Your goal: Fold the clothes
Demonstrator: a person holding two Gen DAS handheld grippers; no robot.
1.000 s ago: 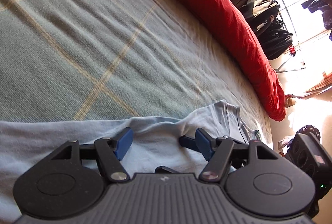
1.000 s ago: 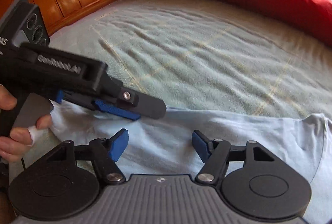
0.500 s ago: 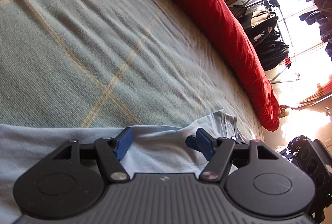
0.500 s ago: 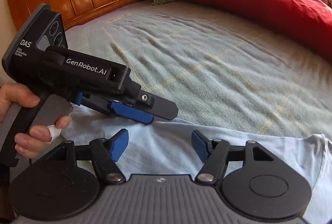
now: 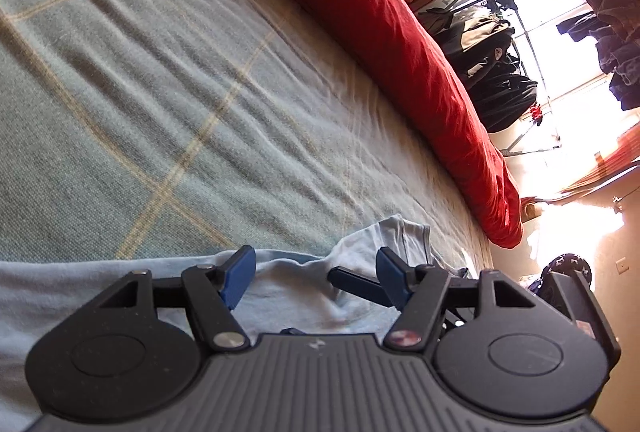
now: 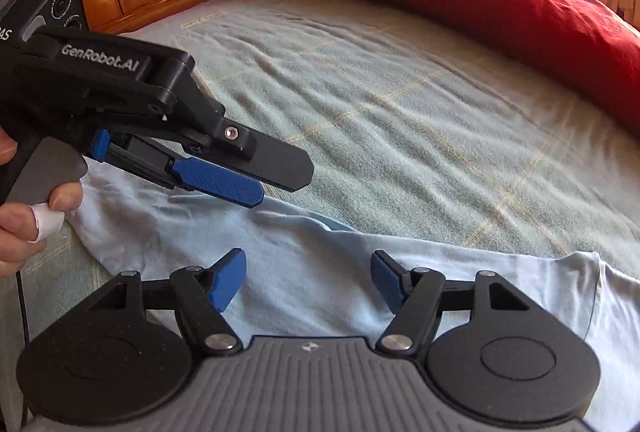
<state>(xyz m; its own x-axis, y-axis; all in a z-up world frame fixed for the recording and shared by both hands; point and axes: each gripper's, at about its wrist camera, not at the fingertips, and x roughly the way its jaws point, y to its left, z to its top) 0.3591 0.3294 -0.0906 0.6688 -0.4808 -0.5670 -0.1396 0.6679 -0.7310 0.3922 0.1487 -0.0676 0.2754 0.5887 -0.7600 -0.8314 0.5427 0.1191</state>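
While lying flat on bed, pale-blue shirt partly cut off behind left gripper & right gripper, both w/ jaws apart, empty.

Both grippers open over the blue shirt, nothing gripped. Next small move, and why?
Probably lower both and pinch the far edge. The light blue shirt lies spread on the bed cover; the left gripper and right gripper are open above it, with no cloth between their pads, so nothing can be folded yet.

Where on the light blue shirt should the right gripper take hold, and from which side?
Grip the light blue shirt at its far long edge, probably, coming down from above. That edge lies as a free fold line on the green blanket, just ahead of the right gripper, whose jaws are open.
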